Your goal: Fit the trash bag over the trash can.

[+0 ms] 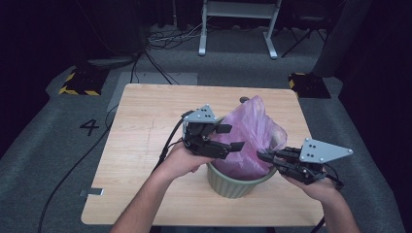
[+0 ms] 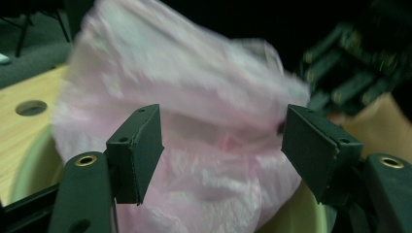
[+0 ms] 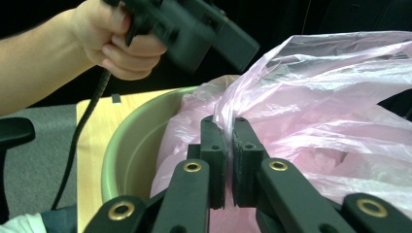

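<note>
A pale green ribbed bin [image 1: 232, 183] stands on the wooden table [image 1: 141, 145], with a thin pink plastic bag [image 1: 250, 138] bunched up inside it and rising above the rim. My left gripper [image 1: 231, 137] is open at the bag's left side; in the left gripper view its jaws stand wide apart with the pink bag [image 2: 194, 111] between and beyond them. My right gripper [image 1: 264, 156] is shut on a fold of the bag at the bin's right rim; in the right gripper view the pink bag [image 3: 330, 97] film is pinched at my right gripper [image 3: 229, 131], above the bin [image 3: 131, 150].
The bin sits near the table's front right. Black cables trail off the table's left side onto grey carpet. A white desk frame [image 1: 238, 24] stands behind, with yellow-black striped floor blocks [image 1: 80, 82] at either side.
</note>
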{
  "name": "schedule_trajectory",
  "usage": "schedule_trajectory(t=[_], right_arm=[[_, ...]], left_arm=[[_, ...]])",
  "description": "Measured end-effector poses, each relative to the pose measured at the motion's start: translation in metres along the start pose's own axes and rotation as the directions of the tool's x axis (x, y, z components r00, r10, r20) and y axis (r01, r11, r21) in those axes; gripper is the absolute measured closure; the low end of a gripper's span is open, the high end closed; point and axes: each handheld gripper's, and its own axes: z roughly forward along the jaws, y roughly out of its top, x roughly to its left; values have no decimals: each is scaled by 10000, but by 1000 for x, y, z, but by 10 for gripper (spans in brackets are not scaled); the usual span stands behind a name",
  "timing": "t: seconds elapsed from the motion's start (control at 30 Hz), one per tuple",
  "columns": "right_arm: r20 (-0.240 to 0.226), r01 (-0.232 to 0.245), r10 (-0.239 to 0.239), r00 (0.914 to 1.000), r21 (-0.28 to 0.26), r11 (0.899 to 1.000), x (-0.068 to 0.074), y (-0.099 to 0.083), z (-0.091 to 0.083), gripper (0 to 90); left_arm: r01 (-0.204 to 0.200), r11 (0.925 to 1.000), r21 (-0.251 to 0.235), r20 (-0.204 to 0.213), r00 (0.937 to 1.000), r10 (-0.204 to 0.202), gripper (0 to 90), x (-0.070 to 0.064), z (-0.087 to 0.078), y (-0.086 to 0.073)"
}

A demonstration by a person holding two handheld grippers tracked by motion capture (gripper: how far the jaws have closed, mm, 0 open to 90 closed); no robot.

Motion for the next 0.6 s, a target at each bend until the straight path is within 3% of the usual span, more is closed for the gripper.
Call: schedule_trajectory(t=[0.1,0.13,0.2,0.23,0.3,0.4,0.5,0.6], right_arm=[[-115,-45,43,9999,-117,9999,2,-1,3,862],[-101,-13,12,9999,-85,10000,3,0,5,861],[-131,124,-124,9998,39,9999,5,0,9,861],[-151,151,-150,9998,97,9998,6,1,10,859],[-205,196,-194,9996,123,9997,7,1,13,858],[-248,225,-222,9994,109,9997,8,2,15,856],[-302,207,-206,9993,46,9998,8,2,16,853],[-330,227,-224,9992,91,9997,8,1,16,851]], left_arm=[[287,9995,-137,-21,9996,-287,312,2,-1,3],[714,9971,-270,138,9974,-711,312,4,3,6],[850,9959,-314,133,9963,-846,313,3,5,7],[1118,9930,-389,263,9935,-1108,315,3,9,9],[1124,9930,-354,264,9934,-1115,316,3,11,10],[815,9967,-23,66,9967,-815,343,0,19,12],[617,9980,167,305,9976,-622,451,-2,24,12],[639,9978,190,271,9976,-644,599,-3,25,12]])
